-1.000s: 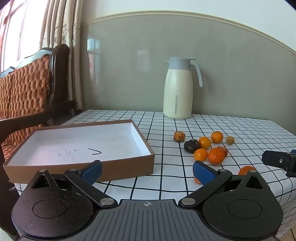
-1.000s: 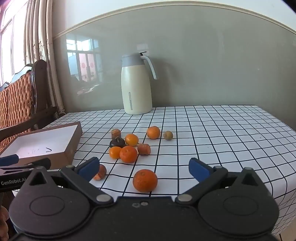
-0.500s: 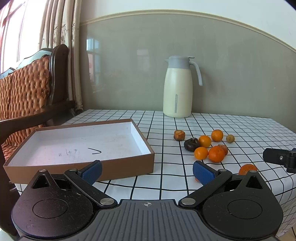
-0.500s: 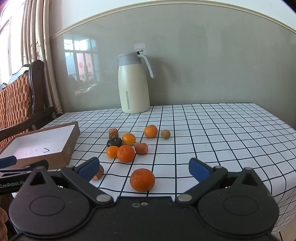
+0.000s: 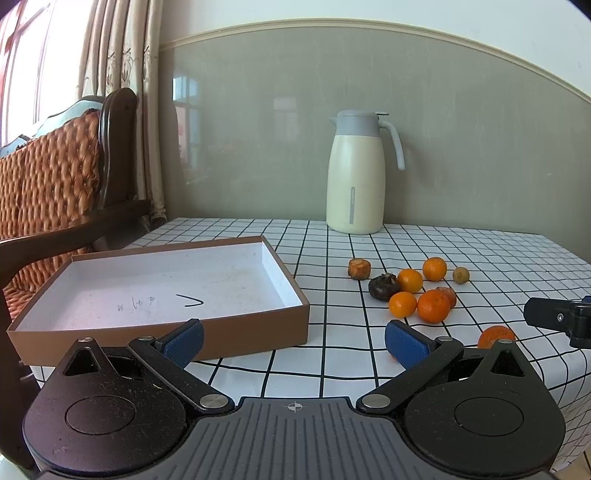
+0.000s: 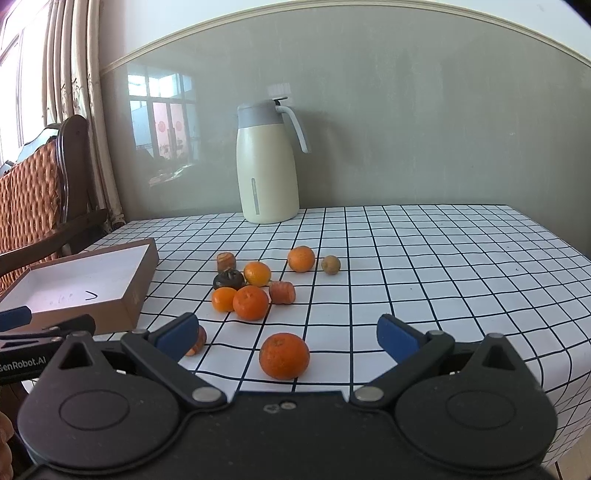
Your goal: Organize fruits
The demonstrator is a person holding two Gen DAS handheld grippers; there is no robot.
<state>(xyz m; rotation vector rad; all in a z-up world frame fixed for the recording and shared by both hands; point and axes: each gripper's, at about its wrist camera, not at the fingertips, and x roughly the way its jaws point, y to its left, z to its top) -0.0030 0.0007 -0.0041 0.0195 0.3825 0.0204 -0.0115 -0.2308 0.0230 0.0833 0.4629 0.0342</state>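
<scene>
Open tablecloth (image 6: 424, 280) right of fruit cluster (image 6: 255, 288) — jug (image 6: 267, 162) behind

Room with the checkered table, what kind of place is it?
Probably a home living or dining room: a cream thermos jug stands on a black-and-white checked tablecloth, beside a woven-back wooden chair and beige curtains.

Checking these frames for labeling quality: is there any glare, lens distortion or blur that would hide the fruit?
Left wrist view: the wall trim bows from fisheye, the window is overexposed, fruit stays sharp. Right wrist view: window reflections glare on the wall panel, the near orange is crisp, and the left tongs pad hides part of one fruit.
</scene>
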